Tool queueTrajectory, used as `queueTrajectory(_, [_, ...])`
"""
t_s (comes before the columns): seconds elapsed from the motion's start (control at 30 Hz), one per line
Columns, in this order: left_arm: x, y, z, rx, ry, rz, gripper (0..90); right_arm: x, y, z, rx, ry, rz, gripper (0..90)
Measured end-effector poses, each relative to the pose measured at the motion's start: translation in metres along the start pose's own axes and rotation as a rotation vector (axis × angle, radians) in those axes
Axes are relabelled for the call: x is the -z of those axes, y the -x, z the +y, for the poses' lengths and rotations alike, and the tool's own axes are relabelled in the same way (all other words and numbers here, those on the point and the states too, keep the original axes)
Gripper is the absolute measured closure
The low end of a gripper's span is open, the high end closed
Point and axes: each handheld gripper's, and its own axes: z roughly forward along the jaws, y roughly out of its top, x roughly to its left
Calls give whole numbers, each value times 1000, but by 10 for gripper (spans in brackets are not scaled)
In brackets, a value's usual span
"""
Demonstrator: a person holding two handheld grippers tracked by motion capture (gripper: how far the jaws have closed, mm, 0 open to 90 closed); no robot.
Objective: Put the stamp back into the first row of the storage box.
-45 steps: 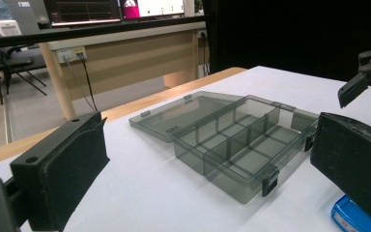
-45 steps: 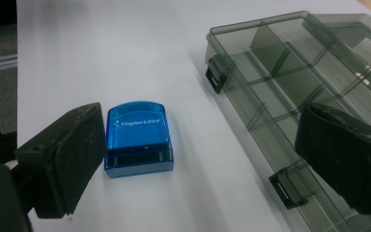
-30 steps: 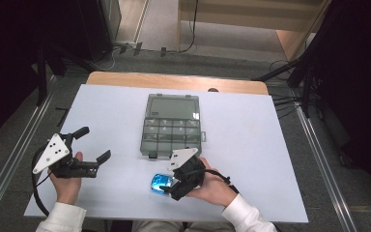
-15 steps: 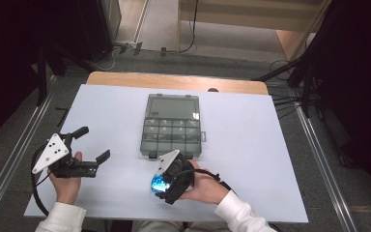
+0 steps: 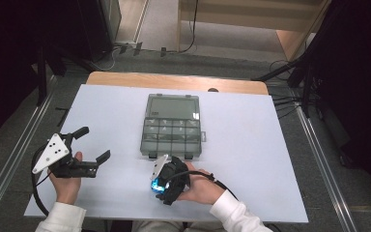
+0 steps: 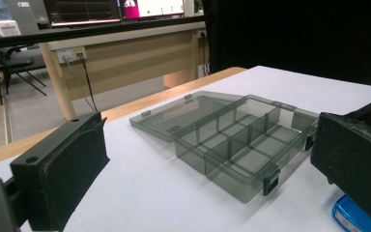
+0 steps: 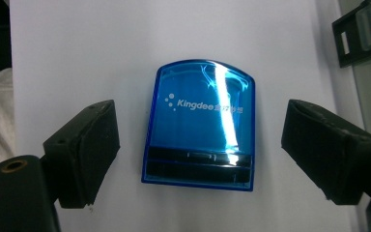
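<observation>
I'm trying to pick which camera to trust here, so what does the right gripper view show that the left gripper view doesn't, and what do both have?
Right gripper view alone: the whole top of the blue box lying flat on the white table, with white Kingdee lettering, set between the right gripper and its open jaws, touching neither.

Left gripper view alone: the whole grey compartment case with its lid open flat, and a wooden desk behind.

Both: the white table, the blue box, and part of the case.
</observation>
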Motion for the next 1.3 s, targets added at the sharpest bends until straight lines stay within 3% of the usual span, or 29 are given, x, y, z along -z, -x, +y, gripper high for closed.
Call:
queueTrajectory(0.2, [0,0,0,-3,-3,-2,0,-2,0,0,1,-33,0,245])
queueTrajectory(0.33, [0,0,0,-1,-5,2,0,-2,0,1,10,-45,-6,366])
queueTrajectory(0.4, [0,0,0,-1,-6,2,0,-3,1,1,1,-46,17,398])
queueTrajectory(0.63, [-1,0,0,-6,-6,-3,0,-4,2,2,3,-54,14,407])
queueTrajectory(0.93, [-1,0,0,-5,-6,0,0,0,7,0,-14,-35,61,414])
queueTrajectory(1.3, [0,0,0,-5,3,-1,0,23,22,5,-52,9,83,415])
